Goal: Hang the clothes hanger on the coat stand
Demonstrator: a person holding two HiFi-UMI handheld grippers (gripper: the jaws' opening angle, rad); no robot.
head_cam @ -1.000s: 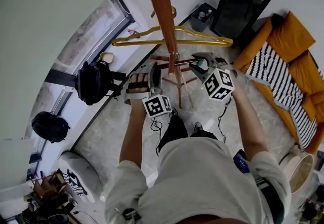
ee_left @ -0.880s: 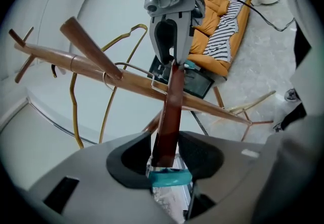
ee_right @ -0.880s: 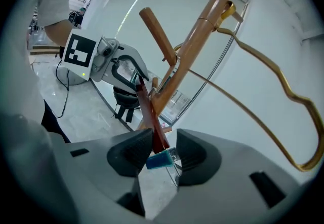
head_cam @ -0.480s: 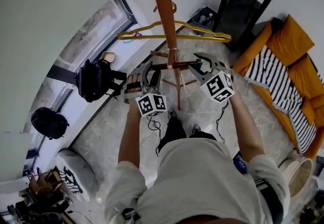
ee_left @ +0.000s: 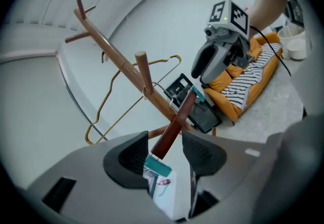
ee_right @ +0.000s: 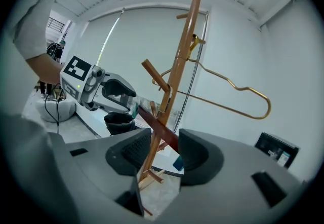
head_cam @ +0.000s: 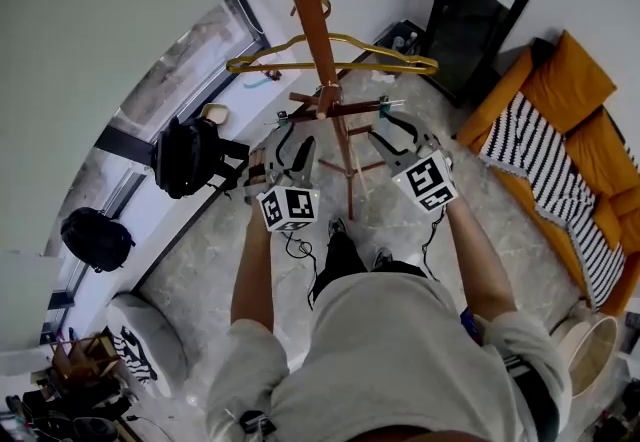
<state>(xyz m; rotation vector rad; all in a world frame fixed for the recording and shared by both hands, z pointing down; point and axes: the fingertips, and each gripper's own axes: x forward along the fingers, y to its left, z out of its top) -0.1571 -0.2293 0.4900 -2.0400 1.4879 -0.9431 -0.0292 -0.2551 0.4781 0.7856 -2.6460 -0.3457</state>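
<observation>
In the head view, the left gripper (head_cam: 295, 135) and the right gripper (head_cam: 400, 130) are standing open on either side of the coat stand (head_cam: 310, 20). The clip hanger (head_cam: 355, 108), a dark wooden bar with a clip at each end, is lying across the pole just beyond their tips. A second ago the jaws were sitting narrower, close around the ends of the bar. They have just been opening, and both ends of the bar are now showing free of them. A gold wire hanger (head_cam: 425, 62) is hanging higher on the same stand.

In the left gripper view, the near end of the bar (ee_left: 174, 126), with its teal clip, is showing in the gap between the jaws, but neither pad is pressing on it.

In the right gripper view, the other end (ee_right: 159, 124) is showing in that gripper's gap in the same way, with the pads apart from it. The bar is running past the pole toward the left gripper.

I am judging that the hanger is being released onto the stand. Its hook is not showing in any view, so I cannot tell which peg is carrying it. If it is holding, the task is nearly done.
</observation>
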